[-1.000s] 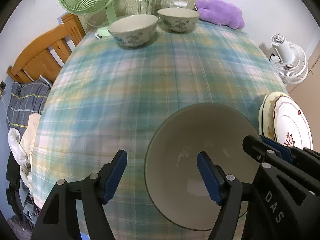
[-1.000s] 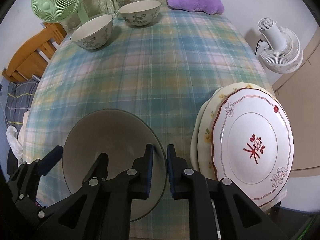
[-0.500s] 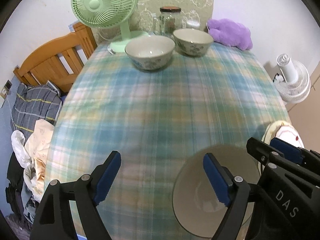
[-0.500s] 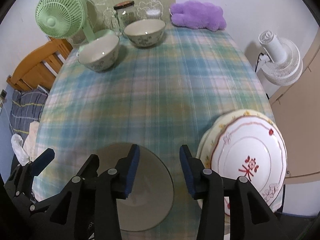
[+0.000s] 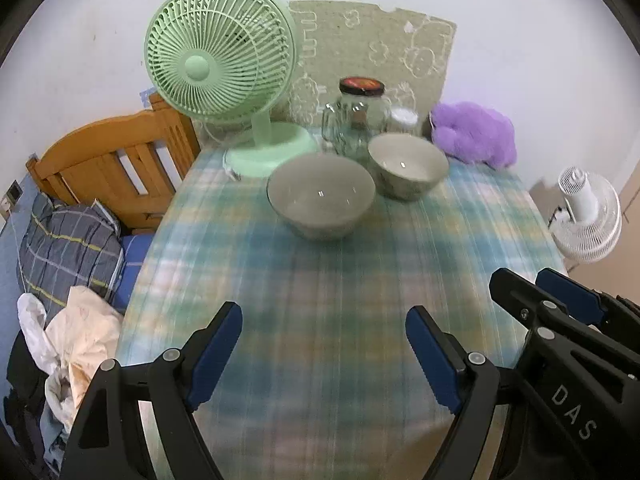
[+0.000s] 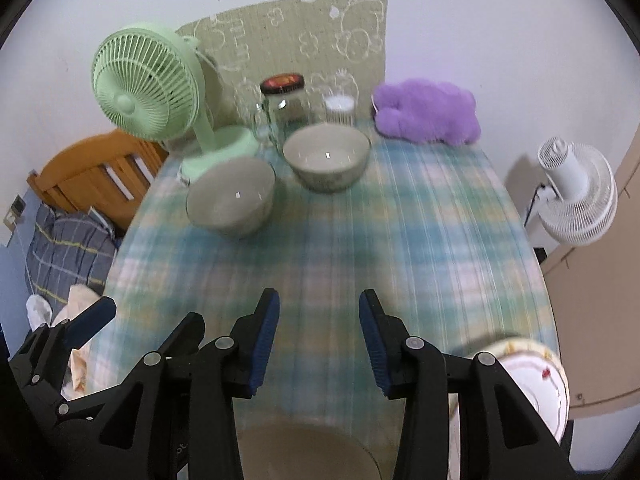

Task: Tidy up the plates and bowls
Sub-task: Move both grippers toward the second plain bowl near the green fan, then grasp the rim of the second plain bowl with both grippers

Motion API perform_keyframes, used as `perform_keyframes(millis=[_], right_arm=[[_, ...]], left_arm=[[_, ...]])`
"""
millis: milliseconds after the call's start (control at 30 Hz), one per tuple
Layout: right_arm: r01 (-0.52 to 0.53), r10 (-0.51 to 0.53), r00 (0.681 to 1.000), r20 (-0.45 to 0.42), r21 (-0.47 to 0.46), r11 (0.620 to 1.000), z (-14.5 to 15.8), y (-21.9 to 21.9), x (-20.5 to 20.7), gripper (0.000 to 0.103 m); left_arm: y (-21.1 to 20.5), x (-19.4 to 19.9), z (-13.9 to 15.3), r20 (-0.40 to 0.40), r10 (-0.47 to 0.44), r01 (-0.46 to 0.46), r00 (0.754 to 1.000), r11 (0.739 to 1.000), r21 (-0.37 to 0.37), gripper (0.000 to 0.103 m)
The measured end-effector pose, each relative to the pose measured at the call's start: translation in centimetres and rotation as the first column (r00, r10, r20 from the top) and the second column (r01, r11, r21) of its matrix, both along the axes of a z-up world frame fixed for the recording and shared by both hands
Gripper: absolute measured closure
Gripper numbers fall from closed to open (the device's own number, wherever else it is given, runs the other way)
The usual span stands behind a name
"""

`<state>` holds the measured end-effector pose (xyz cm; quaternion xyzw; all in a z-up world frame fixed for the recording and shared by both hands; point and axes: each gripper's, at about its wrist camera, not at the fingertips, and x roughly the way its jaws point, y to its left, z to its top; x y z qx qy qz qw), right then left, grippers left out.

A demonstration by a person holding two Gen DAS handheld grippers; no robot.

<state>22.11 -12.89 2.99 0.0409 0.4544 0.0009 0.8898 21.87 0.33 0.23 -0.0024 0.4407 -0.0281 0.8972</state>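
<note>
Bowl (image 6: 308, 452) now below open fingers (image 6: 266, 344).

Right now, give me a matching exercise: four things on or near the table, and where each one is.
Things:
1. green fan
2. purple plush
3. white fan
4. plates

Places:
A. near right table edge
B. off the table, right
C. far left corner
D. far right corner

Pairs: 1-C, 2-D, 3-B, 4-A
</note>
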Motion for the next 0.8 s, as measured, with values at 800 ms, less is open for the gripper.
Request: perform_keyframes(millis=[800], right_arm=[[0.006,-0.006,0.998,0.065,0.002,1.000,-3.4,3.6,13.6,0.041]], left_arm=[[4.2,13.1,-3.1,0.041,0.035,-0.036,0.999,0.999,0.022,0.020]])
